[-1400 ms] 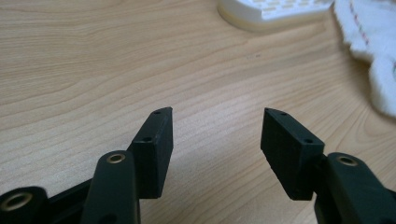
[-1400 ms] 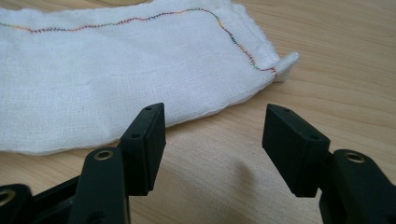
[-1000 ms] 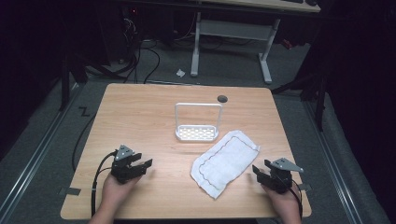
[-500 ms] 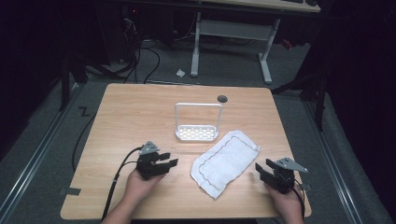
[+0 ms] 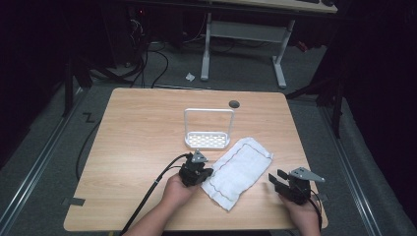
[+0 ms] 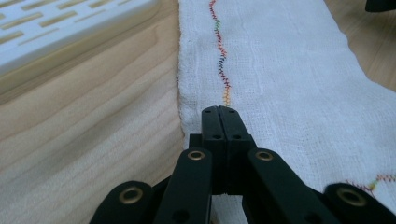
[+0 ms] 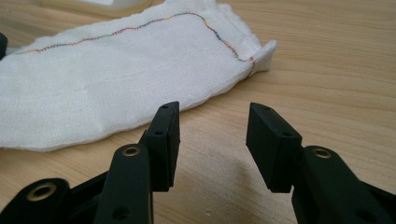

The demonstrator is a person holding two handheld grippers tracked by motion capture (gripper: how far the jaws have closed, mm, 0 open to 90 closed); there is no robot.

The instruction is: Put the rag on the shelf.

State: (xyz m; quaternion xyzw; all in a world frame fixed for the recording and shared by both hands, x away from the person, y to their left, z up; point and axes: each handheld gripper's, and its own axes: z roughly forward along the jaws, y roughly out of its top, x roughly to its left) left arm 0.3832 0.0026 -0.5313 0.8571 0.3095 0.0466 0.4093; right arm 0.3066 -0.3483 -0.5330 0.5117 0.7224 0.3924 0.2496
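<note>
Now the clenched left gripper rests on gauzy white cloth; right gripper half-spread, closing, empty.

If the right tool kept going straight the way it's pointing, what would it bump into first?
Probably the white cloth. The right tool has open jaws over bare table, and the cloth's near edge lies just ahead, slightly to its left; depth is hard to judge.
</note>
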